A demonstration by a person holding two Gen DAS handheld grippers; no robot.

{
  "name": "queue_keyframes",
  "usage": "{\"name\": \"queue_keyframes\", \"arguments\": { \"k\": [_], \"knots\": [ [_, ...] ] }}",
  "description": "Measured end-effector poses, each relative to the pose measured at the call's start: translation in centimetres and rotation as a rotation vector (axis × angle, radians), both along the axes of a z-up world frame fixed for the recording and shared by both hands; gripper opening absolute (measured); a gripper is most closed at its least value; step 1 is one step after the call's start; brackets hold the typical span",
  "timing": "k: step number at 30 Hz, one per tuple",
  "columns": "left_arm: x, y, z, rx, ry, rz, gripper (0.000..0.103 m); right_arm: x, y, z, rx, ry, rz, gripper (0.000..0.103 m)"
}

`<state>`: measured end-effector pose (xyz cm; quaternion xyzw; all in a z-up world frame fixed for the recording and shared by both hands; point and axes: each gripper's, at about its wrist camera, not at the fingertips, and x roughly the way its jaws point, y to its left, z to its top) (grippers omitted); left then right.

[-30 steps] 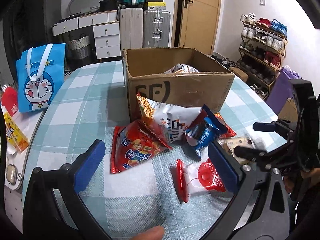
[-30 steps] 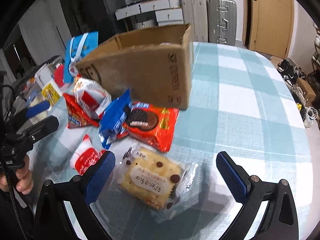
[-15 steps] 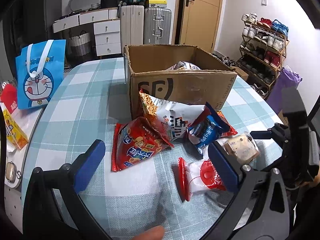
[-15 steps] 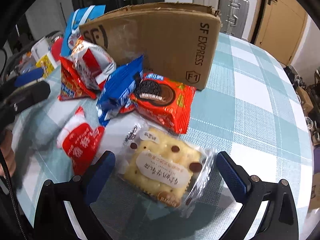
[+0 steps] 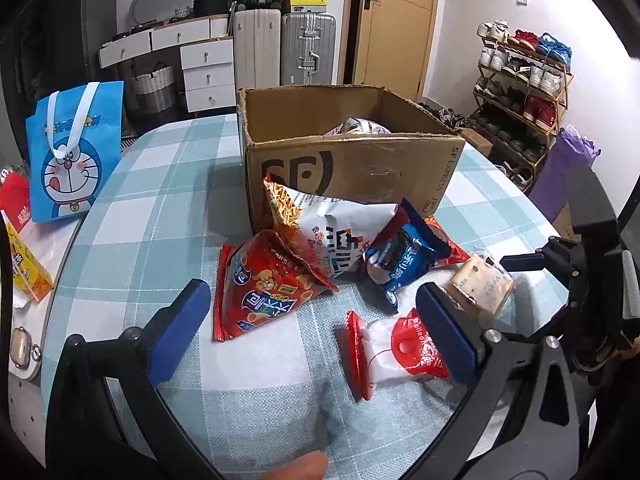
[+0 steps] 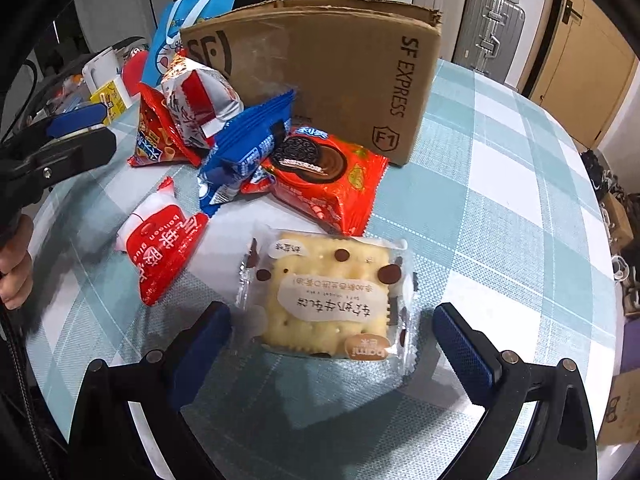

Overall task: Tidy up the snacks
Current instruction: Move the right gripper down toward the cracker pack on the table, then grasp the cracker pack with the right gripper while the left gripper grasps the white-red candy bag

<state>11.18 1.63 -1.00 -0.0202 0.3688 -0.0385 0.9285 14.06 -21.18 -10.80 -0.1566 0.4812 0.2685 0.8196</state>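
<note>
1. A cardboard box [image 6: 320,68] stands on the checked table [image 6: 500,184]. In front of it lie an orange cookie pack [image 6: 320,176], a blue pack [image 6: 244,148] and a red-and-white pouch [image 6: 164,244] — all crowded just beyond the cracker packet [image 6: 328,304].
2. The right gripper [image 6: 332,344] is spread wide, the cracker packet lying between its pads [image 6: 460,344], untouched. The left gripper [image 5: 316,320] gapes empty over the pouch.
3. Compared with half a second ago, the right gripper sits closer around the packet.
</note>
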Motion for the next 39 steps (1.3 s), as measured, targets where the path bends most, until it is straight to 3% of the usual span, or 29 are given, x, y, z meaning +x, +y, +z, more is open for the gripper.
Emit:
{"name": "queue_keyframes", "arguments": {
  "k": [9, 18, 21, 23, 31, 36, 39],
  "knots": [
    [-0.3, -0.8, -0.1, 0.007, -0.003, -0.042, 0.102, -0.8, 0.4, 0.2, 0.001, -0.005, 0.008, 0.101],
    [-0.6, -1.3, 0.0, 0.016, 0.000, -0.060, 0.102, -1.4, 0.7, 0.7, 0.011, -0.005, 0.040, 0.086],
    [-0.6, -1.5, -0.2, 0.024, 0.007, -0.073, 0.102, -1.5, 0.5, 1.0, 0.021, -0.018, 0.045, 0.068],
    [-0.7, -1.6, -0.2, 0.026, 0.010, -0.080, 0.102, -1.4, 0.4, 1.1, 0.036, -0.017, 0.052, 0.063],
    [-0.8, -2.1, -0.4, 0.013, 0.028, -0.128, 0.102, -1.9, 0.2, 2.0, 0.065, -0.040, 0.094, 0.062],
    [-0.6, -2.4, -1.1, -0.046, 0.091, -0.189, 0.102, -2.1, -0.7, 3.5, 0.110, -0.079, 0.088, 0.062],
    [-0.6, -3.3, -1.5, -0.019, 0.103, -0.201, 0.102, -2.1, -1.4, 4.7, 0.151, -0.117, 0.058, 0.062]
  ]
}}
